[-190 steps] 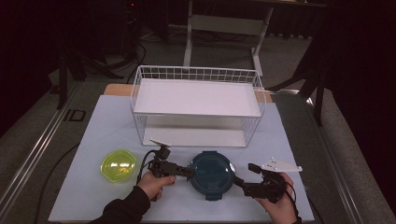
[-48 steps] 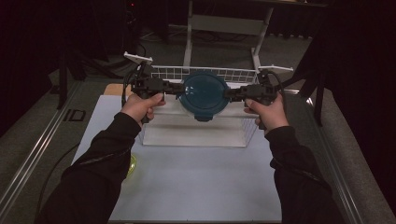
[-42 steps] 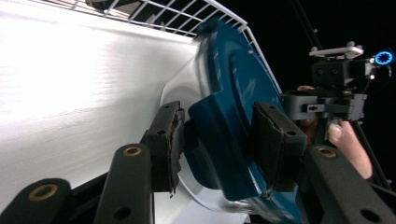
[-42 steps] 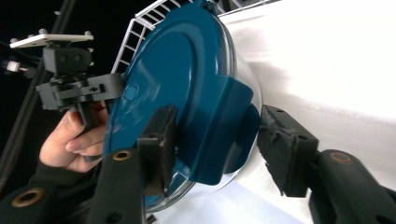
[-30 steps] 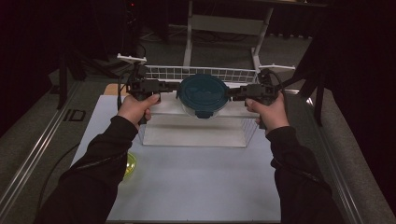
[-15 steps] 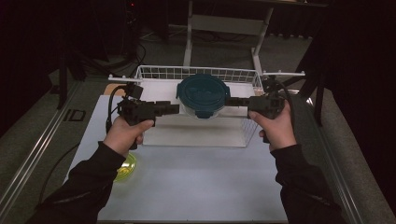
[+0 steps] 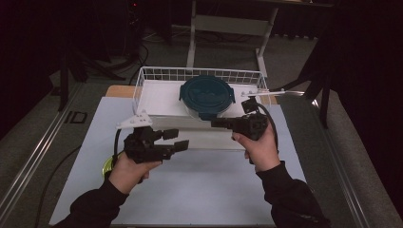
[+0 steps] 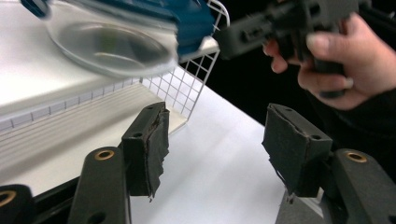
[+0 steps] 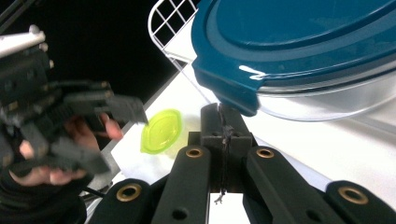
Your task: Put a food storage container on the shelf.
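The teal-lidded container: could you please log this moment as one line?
teal-lidded container: on wire basket shelf | left hand-held gripper: open, holding nothing | right hand-held gripper: shut, near container | green lid: on table

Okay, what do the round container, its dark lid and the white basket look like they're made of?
Container: clear and glossy, glass or hard plastic.
Lid: teal, smooth, moulded clip tabs, likely plastic.
Basket: thin white grid, probably coated wire.

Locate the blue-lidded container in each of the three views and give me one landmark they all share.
High view: the blue-lidded container sits upper centre, on the white wire rack.
Left gripper view: top left, blurred, its clear bowl above the rack's shelf.
Right gripper view: upper right, its lid tab just above the shut jaws.
Shared landmark: the rack's white wire corner.
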Demonstrator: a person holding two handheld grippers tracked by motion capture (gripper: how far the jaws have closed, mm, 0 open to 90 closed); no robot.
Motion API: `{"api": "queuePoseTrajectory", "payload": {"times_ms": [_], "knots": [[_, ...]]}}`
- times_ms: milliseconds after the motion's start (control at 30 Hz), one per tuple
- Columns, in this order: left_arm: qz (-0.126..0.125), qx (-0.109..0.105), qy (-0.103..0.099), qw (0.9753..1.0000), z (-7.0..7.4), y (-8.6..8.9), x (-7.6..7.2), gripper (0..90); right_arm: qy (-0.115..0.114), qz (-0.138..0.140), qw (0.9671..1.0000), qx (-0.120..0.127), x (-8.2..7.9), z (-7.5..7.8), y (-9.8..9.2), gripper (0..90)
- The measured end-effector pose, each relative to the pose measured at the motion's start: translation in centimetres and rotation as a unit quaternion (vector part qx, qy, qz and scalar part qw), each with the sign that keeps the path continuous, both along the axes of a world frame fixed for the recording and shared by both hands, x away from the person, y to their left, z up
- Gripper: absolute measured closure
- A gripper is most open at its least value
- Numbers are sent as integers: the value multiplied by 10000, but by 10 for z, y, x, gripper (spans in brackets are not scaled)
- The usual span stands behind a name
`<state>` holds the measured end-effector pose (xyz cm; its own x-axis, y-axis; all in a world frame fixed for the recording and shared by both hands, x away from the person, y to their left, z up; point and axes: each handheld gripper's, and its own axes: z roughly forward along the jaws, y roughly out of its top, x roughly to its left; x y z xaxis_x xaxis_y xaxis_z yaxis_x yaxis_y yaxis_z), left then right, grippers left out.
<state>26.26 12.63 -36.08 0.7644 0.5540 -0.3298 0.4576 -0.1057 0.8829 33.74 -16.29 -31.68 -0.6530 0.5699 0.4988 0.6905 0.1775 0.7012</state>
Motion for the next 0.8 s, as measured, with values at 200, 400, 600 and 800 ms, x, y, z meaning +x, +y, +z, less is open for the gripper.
{"api": "queuePoseTrajectory", "payload": {"times_ms": [200,400,600,800], "knots": [[-160,-15,179,9997,-30,-6,-10,377,82,-89,9998,-133,6,-7,9,896],[-116,-173,377,9991,-51,-4,-11,377,84,-188,9997,-120,13,-9,10,896],[-189,-99,279,9994,-56,-8,-14,377,81,-292,9995,-130,23,-8,12,896],[-243,-91,207,9994,-57,-11,-17,378,110,-344,9993,-82,34,-9,17,890]]}}
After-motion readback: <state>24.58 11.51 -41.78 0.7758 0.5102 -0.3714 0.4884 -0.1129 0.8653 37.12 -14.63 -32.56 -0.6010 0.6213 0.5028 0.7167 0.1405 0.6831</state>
